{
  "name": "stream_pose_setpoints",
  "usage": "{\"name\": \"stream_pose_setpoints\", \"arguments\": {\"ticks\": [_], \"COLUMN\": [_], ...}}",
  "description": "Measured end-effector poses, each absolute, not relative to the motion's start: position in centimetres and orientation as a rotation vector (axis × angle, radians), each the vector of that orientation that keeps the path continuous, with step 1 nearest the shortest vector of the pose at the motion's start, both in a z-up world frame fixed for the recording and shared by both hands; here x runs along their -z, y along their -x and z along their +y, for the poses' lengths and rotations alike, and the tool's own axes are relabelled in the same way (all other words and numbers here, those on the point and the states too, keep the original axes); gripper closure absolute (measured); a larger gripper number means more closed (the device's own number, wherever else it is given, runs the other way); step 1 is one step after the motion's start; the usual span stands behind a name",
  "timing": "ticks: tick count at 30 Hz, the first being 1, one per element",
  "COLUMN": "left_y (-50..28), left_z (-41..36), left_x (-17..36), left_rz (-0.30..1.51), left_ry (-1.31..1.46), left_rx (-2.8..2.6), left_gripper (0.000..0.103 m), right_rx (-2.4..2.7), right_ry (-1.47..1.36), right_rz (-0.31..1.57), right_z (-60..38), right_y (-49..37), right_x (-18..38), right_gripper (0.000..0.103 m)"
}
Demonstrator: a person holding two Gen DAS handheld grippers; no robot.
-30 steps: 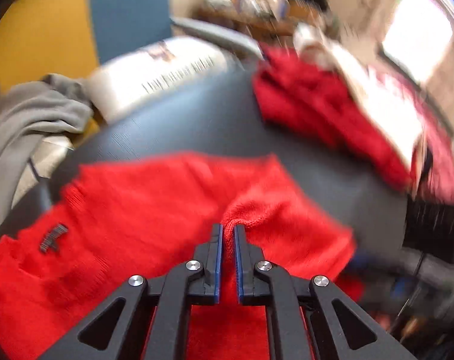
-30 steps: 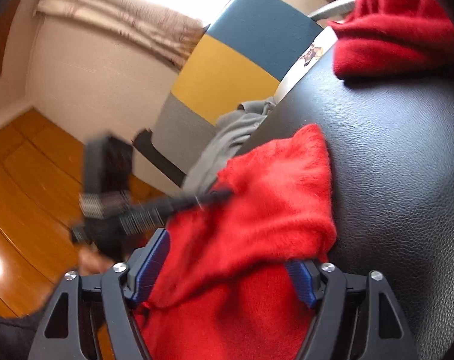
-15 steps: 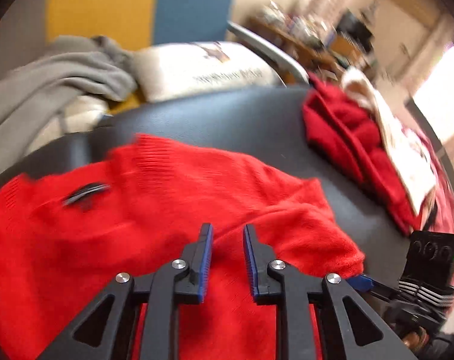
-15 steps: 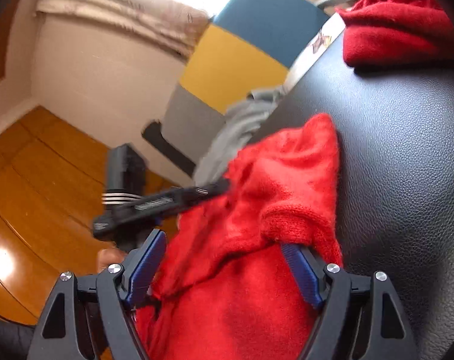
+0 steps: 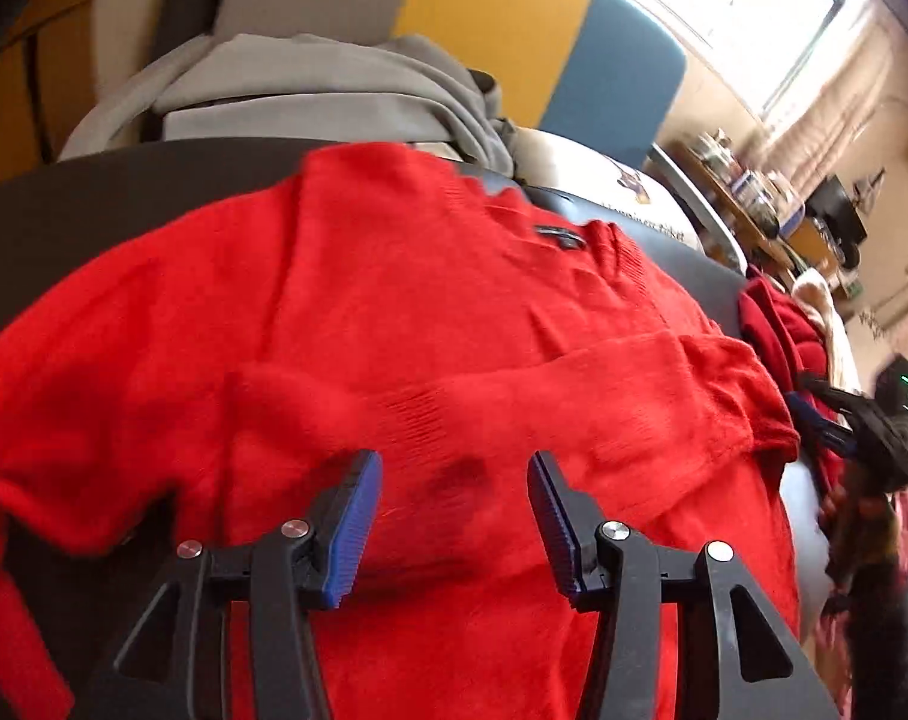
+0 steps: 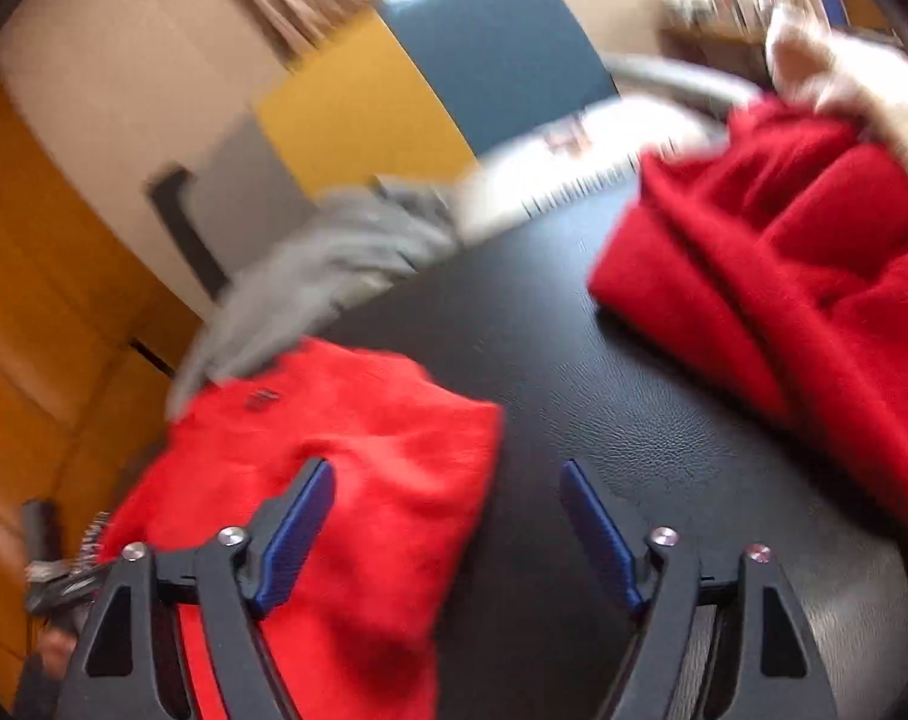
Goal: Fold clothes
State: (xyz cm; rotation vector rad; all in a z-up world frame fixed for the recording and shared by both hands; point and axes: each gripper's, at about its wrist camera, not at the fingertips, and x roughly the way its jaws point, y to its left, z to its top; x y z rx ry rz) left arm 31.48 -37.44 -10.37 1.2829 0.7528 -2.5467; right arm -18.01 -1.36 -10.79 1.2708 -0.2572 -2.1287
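A bright red knit sweater [image 5: 406, 324] lies spread on a black leather surface [image 6: 604, 372], with a sleeve folded across its body. My left gripper [image 5: 454, 468] is open and empty just above the folded sleeve. My right gripper [image 6: 448, 480] is open and empty over the sweater's right edge [image 6: 358, 450], straddling cloth and bare leather. The right gripper also shows at the right edge of the left wrist view [image 5: 862, 426].
A second red garment [image 6: 784, 264] and a cream one [image 6: 850, 78] are piled at the far right. A grey garment [image 5: 310, 84] and a white printed cushion [image 6: 574, 180] lie at the back, against a grey, yellow and blue chair back [image 5: 490, 30]. Wooden floor [image 6: 40, 276] lies left.
My left gripper let go of the red sleeve and opened wide, swinging left over the sweater. My right gripper pulled back off the cloth and turned right; the sweater now lies flatter.
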Motion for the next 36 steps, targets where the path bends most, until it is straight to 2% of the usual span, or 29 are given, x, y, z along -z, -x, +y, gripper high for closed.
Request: {"name": "stream_pose_setpoints", "arguments": {"ticks": [1,4,7,10,11,12,14,19,22,28,30,31,32,36], "left_y": [-31.7,-32.1,-32.1,-32.3,-32.6,-33.0,-33.9,-35.6,-34.8,-30.8,-30.0,-30.0,-29.9,-29.8], "left_z": [-37.5,-37.6,-37.5,-37.3,-37.5,-37.9,-39.4,-43.1,-43.0,-42.3,-41.8,-41.5,-41.3,-40.1], "left_x": [10.5,11.2,11.5,11.2,10.9,10.7,10.1,9.1,8.8,11.2,11.3,10.9,10.5,9.1], "left_rz": [0.74,0.708,0.693,0.665,0.68,0.699,0.741,0.83,0.782,0.644,0.621,0.598,0.575,0.482], "left_ry": [-1.282,-1.299,-1.288,-1.263,-1.239,-1.211,-1.141,-1.07,-1.121,-1.285,-1.292,-1.276,-1.259,-1.191], "left_rx": [2.544,2.535,2.546,2.557,2.561,2.565,2.533,2.476,2.528,2.475,2.49,2.504,2.519,2.574], "left_gripper": [0.051,0.051,0.05,0.052,0.052,0.052,0.05,0.05,0.048,0.047,0.06,0.081,0.091,0.091], "right_rx": [2.116,2.136,2.134,2.211,2.268,2.276,2.263,2.276,2.294,2.345,2.268,2.214,2.158,1.988], "right_ry": [-1.327,-1.299,-1.237,-1.095,-0.996,-1.002,-1.104,-1.053,-1.052,-0.913,-0.911,-0.928,-0.955,-1.059], "right_rz": [-0.201,0.01,0.179,0.535,0.696,0.731,0.601,0.674,0.671,0.503,0.484,0.484,0.477,0.448], "right_z": [-2.5,-5.0,-7.3,-10.0,-10.4,-10.3,-9.0,-9.2,-9.2,-8.1,-8.7,-9.2,-9.7,-11.5], "right_y": [18.7,18.3,17.7,16.4,15.8,16.2,17.6,17.3,17.5,15.0,14.4,14.3,14.4,15.9], "right_x": [11.6,12.2,12.2,11.3,11.1,11.7,12.9,13.4,13.0,7.1,6.6,6.7,7.1,8.9], "right_gripper": [0.041,0.048,0.073,0.092,0.092,0.092,0.092,0.09,0.082,0.08,0.079,0.079,0.079,0.077]}}
